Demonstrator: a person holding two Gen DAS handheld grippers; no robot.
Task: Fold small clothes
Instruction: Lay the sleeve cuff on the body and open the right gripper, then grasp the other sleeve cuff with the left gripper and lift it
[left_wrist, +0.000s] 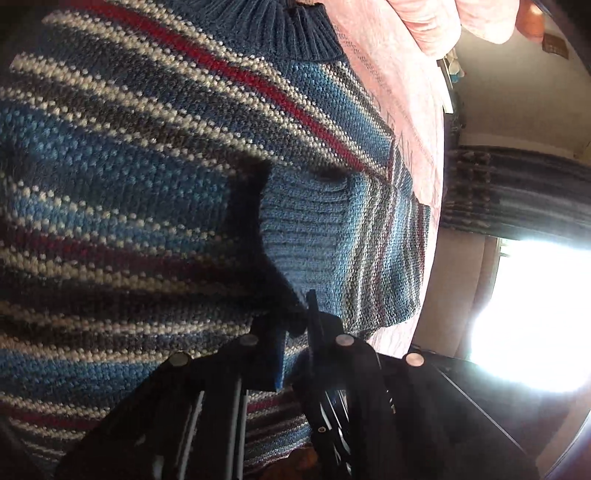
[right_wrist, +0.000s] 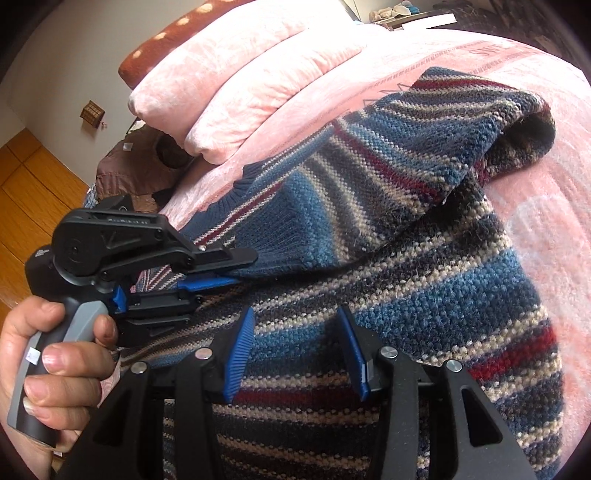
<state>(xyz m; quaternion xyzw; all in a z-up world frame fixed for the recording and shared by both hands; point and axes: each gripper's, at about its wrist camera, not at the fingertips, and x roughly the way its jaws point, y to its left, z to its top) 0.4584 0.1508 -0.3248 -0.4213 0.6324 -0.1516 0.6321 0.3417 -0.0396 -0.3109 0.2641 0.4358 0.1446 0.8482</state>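
Sweater (right_wrist: 369, 295), knitted in blue, red, grey and cream stripes, lies spread on a bed covered by a pink bedspread (right_wrist: 546, 206).

Right wrist view, left to right: a wooden floor (right_wrist: 33, 192) at the far left; a hand (right_wrist: 55, 354) gripping the handle of the left claw (right_wrist: 236, 269); two pink pillows (right_wrist: 236, 74) stacked at the head of the bed; a brown headboard (right_wrist: 177, 33) behind them. The left claw is closed on the ribbed cuff (right_wrist: 280, 243) of one sleeve, which lies folded across the sweater body. The right claw (right_wrist: 295, 354) stands open above the body, its blue pads spread apart and holding nothing. The shoulder fold (right_wrist: 517, 122) rises at the upper right.

Left wrist view, left to right: the sweater (left_wrist: 129, 184) fills most of the frame; the left claw (left_wrist: 299, 332) pinches the cuff (left_wrist: 306, 236); the bedspread (left_wrist: 402, 110) borders it; a striped curtain (left_wrist: 517, 188) and a bright window (left_wrist: 535, 314) stand at the right.
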